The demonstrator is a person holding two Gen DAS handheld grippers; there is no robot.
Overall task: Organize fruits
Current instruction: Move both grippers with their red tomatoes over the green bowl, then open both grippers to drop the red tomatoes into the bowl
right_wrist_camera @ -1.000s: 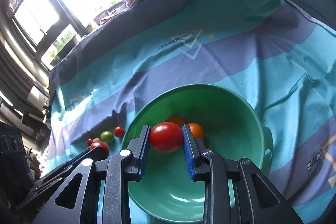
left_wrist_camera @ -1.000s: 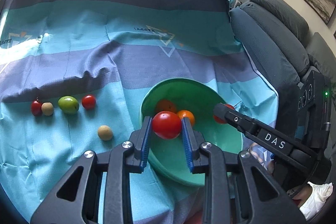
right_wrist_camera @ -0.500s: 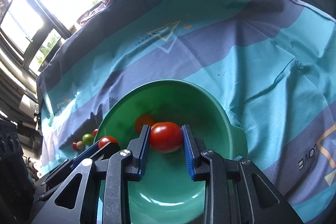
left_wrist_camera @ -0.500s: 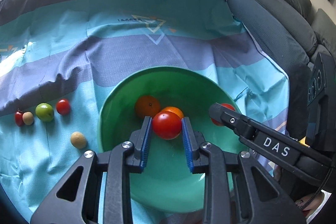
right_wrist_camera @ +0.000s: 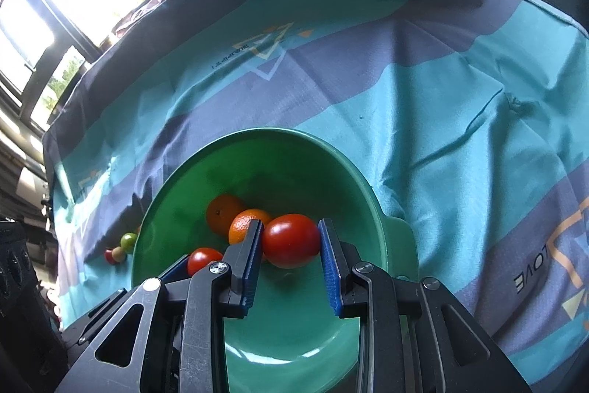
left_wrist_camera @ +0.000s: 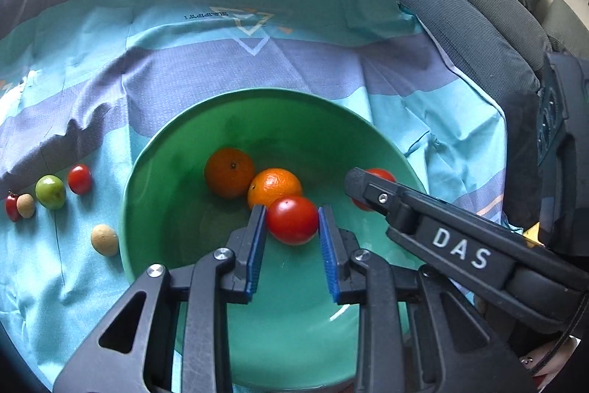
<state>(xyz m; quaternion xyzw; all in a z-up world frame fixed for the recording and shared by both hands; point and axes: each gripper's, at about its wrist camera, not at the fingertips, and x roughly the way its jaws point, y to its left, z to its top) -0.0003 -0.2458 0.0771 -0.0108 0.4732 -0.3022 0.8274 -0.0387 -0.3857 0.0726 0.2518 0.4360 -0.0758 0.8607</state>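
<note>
A green bowl (left_wrist_camera: 162, 172) sits on the striped cloth and holds two oranges (left_wrist_camera: 229, 172) (left_wrist_camera: 274, 186). My left gripper (left_wrist_camera: 292, 223) is shut on a red tomato (left_wrist_camera: 292, 220) above the bowl's inside. My right gripper (right_wrist_camera: 291, 242) is shut on another red tomato (right_wrist_camera: 291, 240), also over the bowl (right_wrist_camera: 173, 194); it shows in the left wrist view (left_wrist_camera: 371, 186) at the bowl's right rim. The left-held tomato shows in the right wrist view (right_wrist_camera: 202, 260).
On the cloth left of the bowl lie a small red fruit (left_wrist_camera: 79, 178), a green fruit (left_wrist_camera: 50, 191), a tan one (left_wrist_camera: 25, 205), a dark red one (left_wrist_camera: 11, 207) and a tan ball (left_wrist_camera: 105, 239). A grey sofa (left_wrist_camera: 478, 6) borders the right.
Both grippers have moved forward and lower over the bowl, each still holding its tomato. The bowl and oranges now look closer.
</note>
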